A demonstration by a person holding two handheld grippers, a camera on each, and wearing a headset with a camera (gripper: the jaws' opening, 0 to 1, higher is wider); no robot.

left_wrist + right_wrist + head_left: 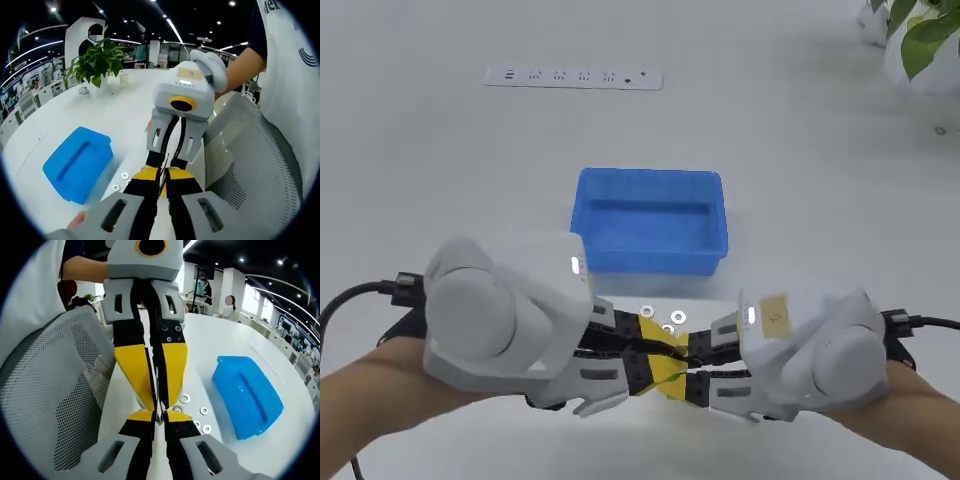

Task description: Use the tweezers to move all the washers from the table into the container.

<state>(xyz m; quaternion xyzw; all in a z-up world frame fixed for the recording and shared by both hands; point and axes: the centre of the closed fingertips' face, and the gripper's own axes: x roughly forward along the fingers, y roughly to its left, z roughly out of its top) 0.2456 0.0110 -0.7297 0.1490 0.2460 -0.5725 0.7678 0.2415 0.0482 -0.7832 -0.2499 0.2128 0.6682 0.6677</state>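
Both grippers nose to nose, low over the table [770, 130]. The left gripper [164, 177] has its yellow-tipped jaws pressed together, aimed straight at the right gripper [159, 416], whose jaws are clenched too. The two sets of tips meet, touching or v. nearly.

A thin dark sliver [165, 161] runs btwn them in both gripper views. Prob the tweezers being handed across or re-seated, but it's too thin to call, so I can't tell if either is grasping anything.

The washers [184, 398] lie loose on the table just beyond the meeting tips, none lifted. The blue container [650, 258] sits further out past them, open side up, and looks empty from the head view.

Reads like setup: get the tool seated right before any pick, w/ washers and container lined up ahead for short trips.
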